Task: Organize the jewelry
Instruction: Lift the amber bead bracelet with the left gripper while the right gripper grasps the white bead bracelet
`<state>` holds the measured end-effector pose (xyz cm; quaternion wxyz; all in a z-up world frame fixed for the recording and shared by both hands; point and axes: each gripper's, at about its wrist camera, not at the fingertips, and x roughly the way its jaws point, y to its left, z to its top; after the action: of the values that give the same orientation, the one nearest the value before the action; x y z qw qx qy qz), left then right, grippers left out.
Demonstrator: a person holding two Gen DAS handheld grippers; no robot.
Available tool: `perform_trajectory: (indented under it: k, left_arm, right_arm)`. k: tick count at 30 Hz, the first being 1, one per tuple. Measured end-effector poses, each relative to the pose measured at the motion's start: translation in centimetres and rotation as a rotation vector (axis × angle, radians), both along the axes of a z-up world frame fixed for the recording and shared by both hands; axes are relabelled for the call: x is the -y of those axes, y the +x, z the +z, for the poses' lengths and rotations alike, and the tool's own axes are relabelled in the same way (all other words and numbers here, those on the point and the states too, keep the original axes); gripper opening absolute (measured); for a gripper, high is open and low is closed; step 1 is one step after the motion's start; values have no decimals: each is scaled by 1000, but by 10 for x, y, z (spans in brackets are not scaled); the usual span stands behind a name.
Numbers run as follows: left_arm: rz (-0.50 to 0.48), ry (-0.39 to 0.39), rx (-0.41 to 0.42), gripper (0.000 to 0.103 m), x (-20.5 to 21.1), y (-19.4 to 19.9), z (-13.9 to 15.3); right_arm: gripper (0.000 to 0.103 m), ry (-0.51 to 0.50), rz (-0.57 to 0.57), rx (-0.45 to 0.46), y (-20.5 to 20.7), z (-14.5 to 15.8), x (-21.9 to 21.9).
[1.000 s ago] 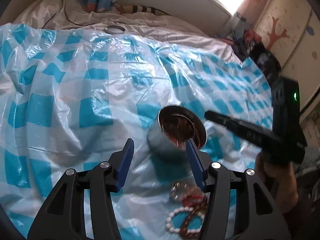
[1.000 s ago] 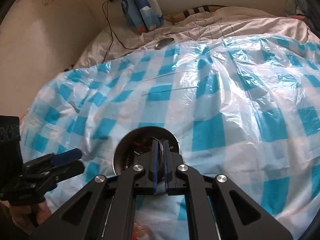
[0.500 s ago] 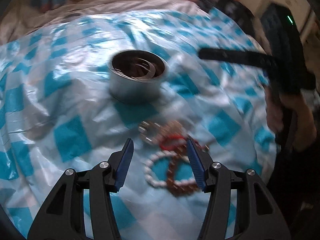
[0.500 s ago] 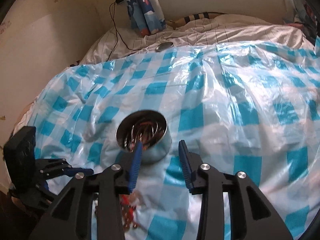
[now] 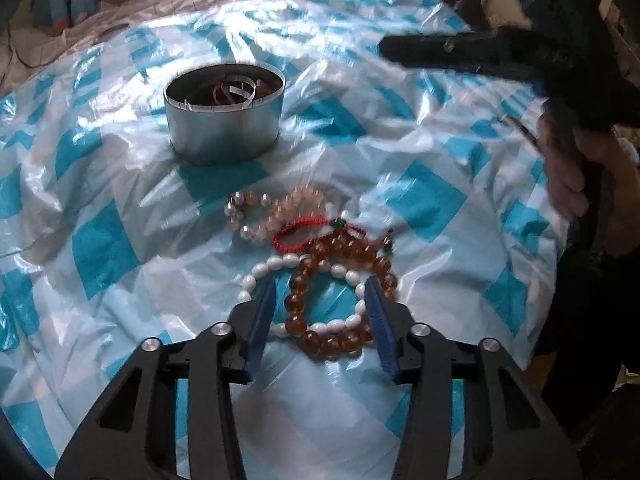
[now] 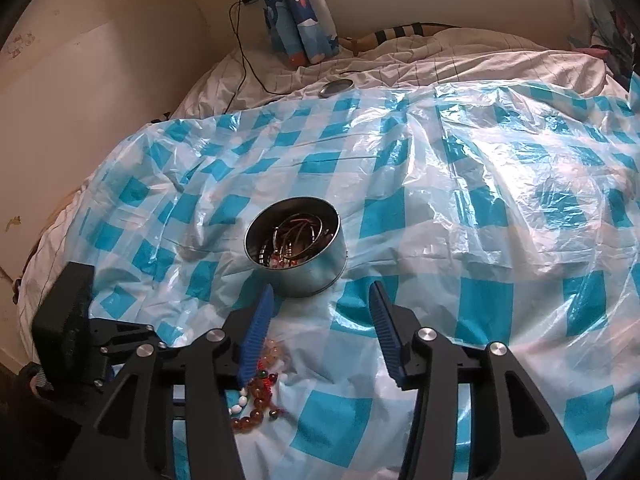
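A round metal tin [image 5: 224,116] stands on the checked plastic sheet with bangles [image 6: 300,236] inside it. In front of it lies a pile of bracelets: a pale pink one [image 5: 276,212], a red cord one [image 5: 304,236], a white bead one [image 5: 280,264] and an amber bead one [image 5: 340,340]. My left gripper [image 5: 320,284] hangs over the pile, its jaws closing around the amber and white beads without pressing on them. My right gripper [image 6: 320,288] sits just short of the tin [image 6: 308,276], its jaws opening with nothing between them.
The blue and white plastic sheet [image 6: 460,200] covers a bed. A round metal lid [image 6: 336,87] lies at its far edge, near a black cable [image 6: 240,40] and rolled blue fabric [image 6: 300,12]. A person's hand [image 5: 564,176] holds the right gripper at the right.
The left gripper moved from the tin down to the bracelet pile and its jaws narrowed. The right gripper, shut over the tin before, opened and drew back from it.
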<state>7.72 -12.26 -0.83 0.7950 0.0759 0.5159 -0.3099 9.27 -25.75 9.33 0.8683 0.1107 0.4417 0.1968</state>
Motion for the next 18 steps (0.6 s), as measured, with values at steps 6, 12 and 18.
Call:
perform_trajectory:
  k: [6,12,18]
  left_arm:
    - [28,-1,-29,10,-4,2,0]
    - [89,-214,34,10,-43,5,45]
    - [222,-287,91,10,-88,10,66]
  right_arm:
    - [52,-3,13,-6,-1,-1,-2]
    - [52,46,48,-32,-6,-3,-4]
    - [52,182,256,-146,-16,-21,-38]
